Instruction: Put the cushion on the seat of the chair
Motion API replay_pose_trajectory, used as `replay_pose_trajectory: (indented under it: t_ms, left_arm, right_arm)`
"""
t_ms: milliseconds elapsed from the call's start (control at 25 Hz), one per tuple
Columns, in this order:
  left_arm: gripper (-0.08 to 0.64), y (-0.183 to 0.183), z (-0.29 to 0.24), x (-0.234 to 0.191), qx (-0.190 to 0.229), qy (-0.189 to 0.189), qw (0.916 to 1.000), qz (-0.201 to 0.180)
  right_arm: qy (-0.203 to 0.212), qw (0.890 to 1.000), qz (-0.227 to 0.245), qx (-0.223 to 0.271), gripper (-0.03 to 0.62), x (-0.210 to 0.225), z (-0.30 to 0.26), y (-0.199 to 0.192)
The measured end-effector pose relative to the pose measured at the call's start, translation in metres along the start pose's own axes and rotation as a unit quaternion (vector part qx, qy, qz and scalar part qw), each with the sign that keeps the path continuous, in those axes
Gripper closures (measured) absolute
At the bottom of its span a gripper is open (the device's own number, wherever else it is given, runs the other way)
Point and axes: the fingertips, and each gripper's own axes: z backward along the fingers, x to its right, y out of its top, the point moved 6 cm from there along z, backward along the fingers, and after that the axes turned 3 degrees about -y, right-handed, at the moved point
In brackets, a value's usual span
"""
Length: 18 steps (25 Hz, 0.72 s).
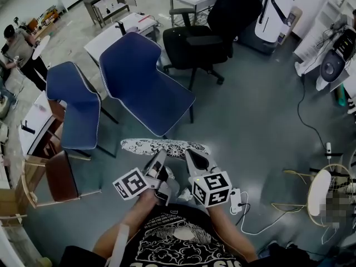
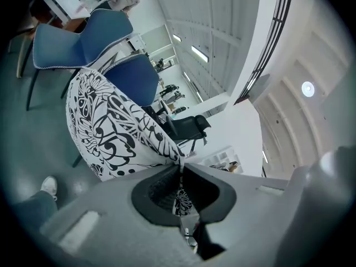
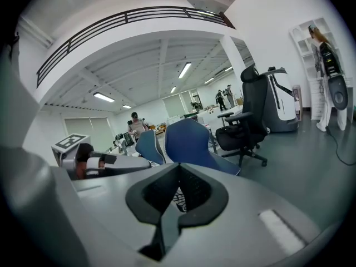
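**A:** So, where's the blue chair [image 1: 147, 82]?
**B:** Right ahead of me, its seat turned my way.
**A:** And the cushion [image 1: 164, 147]?
**B:** Off the floor, just short of that seat. My left claw [image 1: 159, 161] and right claw [image 1: 194, 159] are both clamped on its near edge.

Soft overhead light; fisheye-bent edges, dark corners.

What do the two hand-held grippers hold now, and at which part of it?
Both hold the patterned cushion. The left hand-held gripper and the right hand-held gripper each pinch its near edge, side by side, with jaws closed on the fabric.
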Motion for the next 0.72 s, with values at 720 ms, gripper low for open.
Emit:
replay_pose_trajectory:
  t_ms: [720]
  left_arm:
    - [0.541,0.043,-0.098,-0.05,-0.008,0.027,0.9979,0.059]
  right_arm:
    - [-0.016,0.999,0.028,-0.044,0.596,0.062,-0.086,0.053]
